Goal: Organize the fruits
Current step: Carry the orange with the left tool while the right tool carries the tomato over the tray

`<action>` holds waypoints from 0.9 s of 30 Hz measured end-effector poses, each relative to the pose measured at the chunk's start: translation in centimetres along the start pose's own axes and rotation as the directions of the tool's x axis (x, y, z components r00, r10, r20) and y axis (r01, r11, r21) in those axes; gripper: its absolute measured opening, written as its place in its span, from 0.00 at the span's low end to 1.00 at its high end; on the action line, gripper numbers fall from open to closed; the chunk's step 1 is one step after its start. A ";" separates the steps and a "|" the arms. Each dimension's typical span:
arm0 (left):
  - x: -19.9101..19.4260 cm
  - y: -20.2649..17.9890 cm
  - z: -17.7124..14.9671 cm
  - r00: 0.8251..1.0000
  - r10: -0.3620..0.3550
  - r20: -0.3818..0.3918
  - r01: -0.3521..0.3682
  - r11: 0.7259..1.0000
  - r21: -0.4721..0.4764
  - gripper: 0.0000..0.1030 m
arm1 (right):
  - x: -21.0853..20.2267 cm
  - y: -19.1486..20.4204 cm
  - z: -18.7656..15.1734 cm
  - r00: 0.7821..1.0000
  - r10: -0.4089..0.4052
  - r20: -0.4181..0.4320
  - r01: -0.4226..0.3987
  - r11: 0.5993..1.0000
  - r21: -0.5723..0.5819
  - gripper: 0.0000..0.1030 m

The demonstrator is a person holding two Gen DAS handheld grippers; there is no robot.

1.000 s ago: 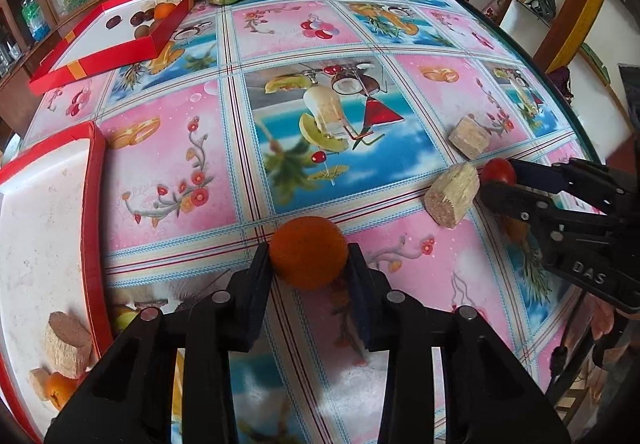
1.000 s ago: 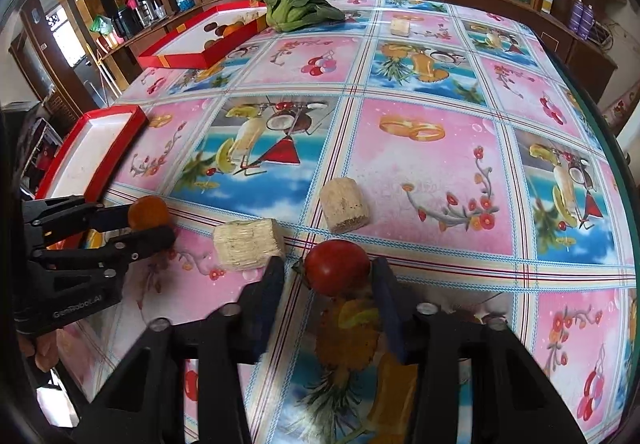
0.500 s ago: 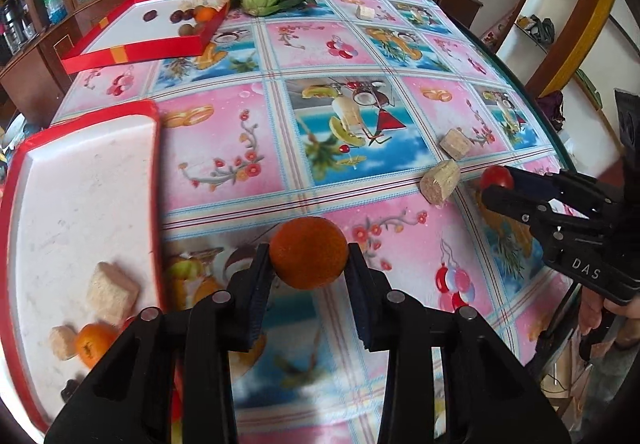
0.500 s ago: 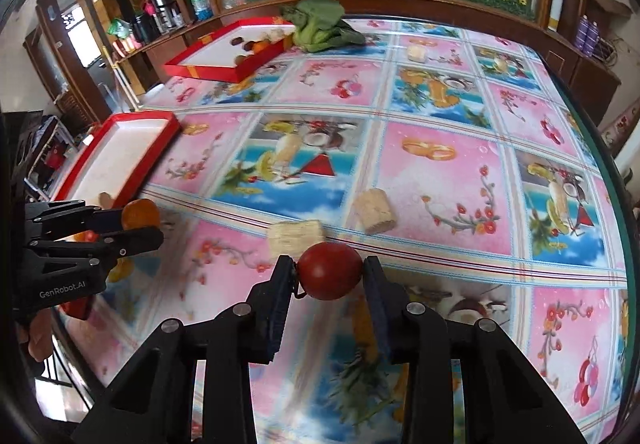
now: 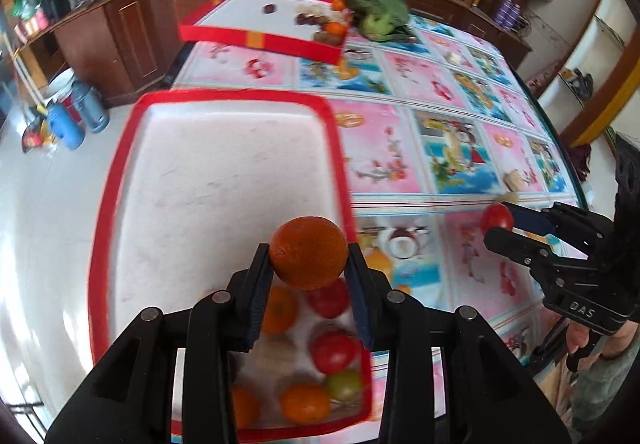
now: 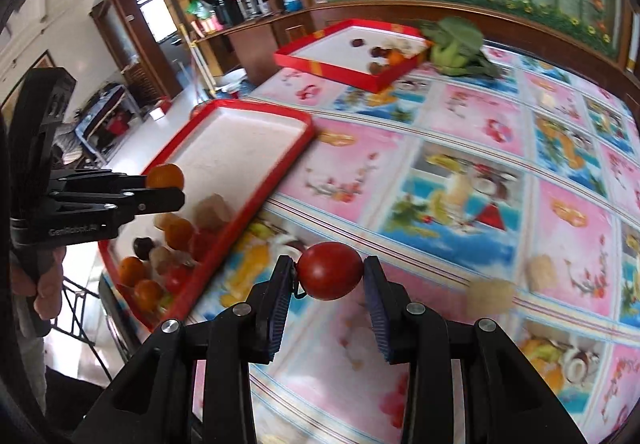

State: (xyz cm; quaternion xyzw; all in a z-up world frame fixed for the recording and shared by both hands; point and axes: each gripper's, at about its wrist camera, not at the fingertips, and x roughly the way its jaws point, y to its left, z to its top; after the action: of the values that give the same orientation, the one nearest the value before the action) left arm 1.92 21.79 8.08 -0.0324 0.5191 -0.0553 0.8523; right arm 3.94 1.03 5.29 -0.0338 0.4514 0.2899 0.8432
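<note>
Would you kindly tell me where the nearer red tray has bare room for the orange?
The nearer red tray is bare across its far and middle floor. Its near end is crowded with oranges and tomatoes.

Leafy greens (image 6: pixel 456 43) lie on the patterned tablecloth (image 6: pixel 460 147); blue bottles (image 5: pixel 76 119) stand on the floor.

- The left gripper (image 5: pixel 308 284) is matte black plastic, built of angular link arms with open cut-outs.
- Round silver screw heads (image 5: pixel 221 297) sit at each pivot of its linkage.
- Its finger pads (image 5: pixel 256 294) are dark blue and finely ribbed.
- The right gripper (image 6: pixel 330 298) has the same black frame, silver pivots and ribbed blue pads.
- Seen from the side, the left gripper's body carries pale lettering (image 6: pixel 73 231), too blurred to read surely.
- The right gripper's side reads "DAS" (image 5: pixel 582 311) in raised letters.
- A grey sleeve (image 5: pixel 604 384) shows behind the right gripper.
</note>
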 end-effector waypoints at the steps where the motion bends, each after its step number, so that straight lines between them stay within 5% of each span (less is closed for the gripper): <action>1: 0.3 0.4 -0.1 1.000 0.006 -0.005 -0.006 1.000 -0.009 0.33 | 0.6 0.6 0.4 1.000 0.020 -0.005 -0.020 1.000 -0.006 0.35; 12: 2.4 3.9 -1.1 0.999 0.028 -0.044 -0.030 0.999 -0.044 0.33 | 6.6 5.1 5.0 0.993 0.106 -0.061 -0.111 0.990 -0.089 0.35; 27: 4.4 4.6 -1.7 0.997 0.028 -0.071 -0.030 0.999 -0.027 0.33 | 12.4 7.6 6.3 0.990 0.046 -0.133 -0.068 0.984 -0.167 0.36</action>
State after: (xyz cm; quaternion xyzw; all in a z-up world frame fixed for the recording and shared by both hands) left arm 2.70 25.83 2.92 -0.0349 0.5499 -0.0370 0.8337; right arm 9.89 15.07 0.84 -0.1119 0.4791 0.3490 0.7976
